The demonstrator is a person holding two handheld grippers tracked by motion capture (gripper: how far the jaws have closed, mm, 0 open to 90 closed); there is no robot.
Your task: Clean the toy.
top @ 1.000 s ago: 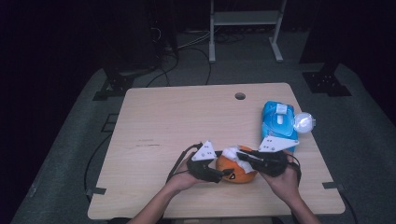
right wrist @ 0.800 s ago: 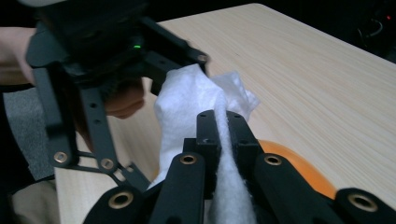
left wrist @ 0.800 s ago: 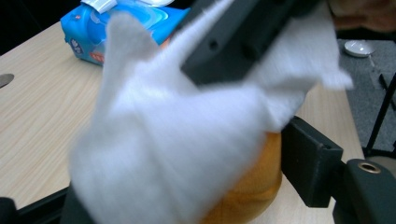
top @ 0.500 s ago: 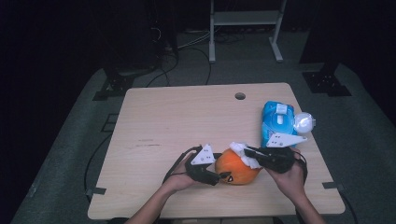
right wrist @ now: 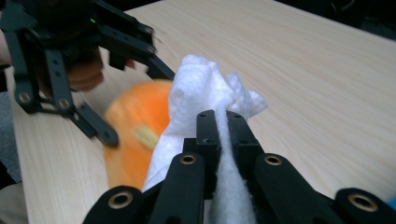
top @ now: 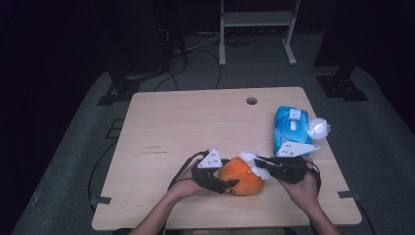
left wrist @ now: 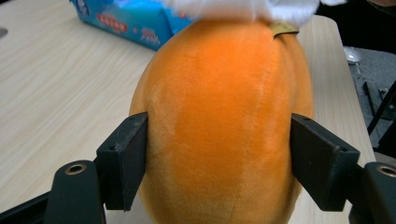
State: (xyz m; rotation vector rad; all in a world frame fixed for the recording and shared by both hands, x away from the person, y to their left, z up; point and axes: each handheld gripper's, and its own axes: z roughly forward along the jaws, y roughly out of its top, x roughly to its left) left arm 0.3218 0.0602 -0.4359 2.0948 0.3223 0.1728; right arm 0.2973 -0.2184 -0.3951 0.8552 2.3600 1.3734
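Observation:
An orange plush toy (top: 242, 178) lies near the table's front edge. My left gripper (top: 229, 182) reaches around it from the left. In the left gripper view its black pads (left wrist: 128, 158) still touch both sides of the plush (left wrist: 219, 116), and the jaws have just been opening. My right gripper (top: 258, 162) comes in from the right, shut on a crumpled white tissue (top: 249, 157) that rests on the plush's top. In the right gripper view the tissue (right wrist: 201, 88) is pinched between the closed jaws (right wrist: 223, 121), with the plush (right wrist: 135, 121) blurred behind.
A blue pack of wipes (top: 291, 128) lies at the right of the wooden table (top: 195, 122), with a round white object (top: 318, 128) beside it at the edge. A cable hole (top: 251, 101) sits at the back. Black cables trail from both grippers.
Both hands have drifted slightly toward the near edge with the plush and the tissue. The right gripper's hold on the tissue looks the same.

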